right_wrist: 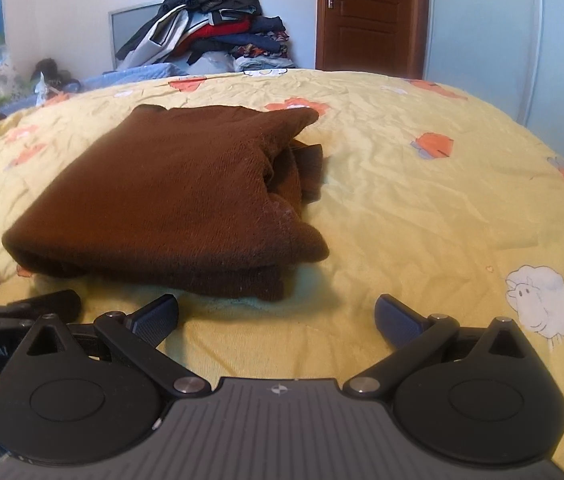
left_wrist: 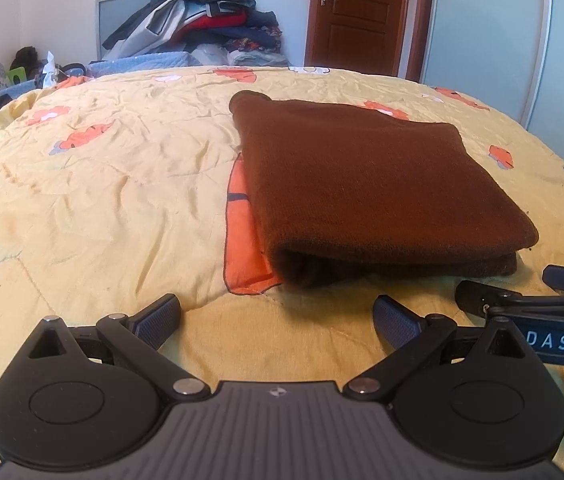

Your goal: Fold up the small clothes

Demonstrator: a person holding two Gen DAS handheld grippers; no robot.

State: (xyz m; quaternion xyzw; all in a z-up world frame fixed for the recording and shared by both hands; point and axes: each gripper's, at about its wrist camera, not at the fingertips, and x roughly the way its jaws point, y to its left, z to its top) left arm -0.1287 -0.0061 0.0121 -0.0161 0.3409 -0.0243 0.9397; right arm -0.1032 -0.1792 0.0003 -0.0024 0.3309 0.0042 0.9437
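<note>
A brown knitted garment [left_wrist: 370, 184] lies folded in a thick rectangle on the yellow quilt; in the right wrist view [right_wrist: 177, 192] its loose layered edges show on the right side. My left gripper [left_wrist: 277, 314] is open and empty, a short way in front of the fold's near edge. My right gripper [right_wrist: 277, 314] is open and empty, in front of the garment's near right corner. The right gripper also shows in the left wrist view [left_wrist: 522, 296] at the right edge, and the left gripper shows in the right wrist view [right_wrist: 13, 296] at the left edge.
The yellow quilt [left_wrist: 101, 184] with orange and sheep prints covers the bed. A pile of clothes [left_wrist: 209, 20] is heaped behind the bed by the wall. A brown door [left_wrist: 358, 12] and white wardrobe [left_wrist: 522, 40] stand at the back right.
</note>
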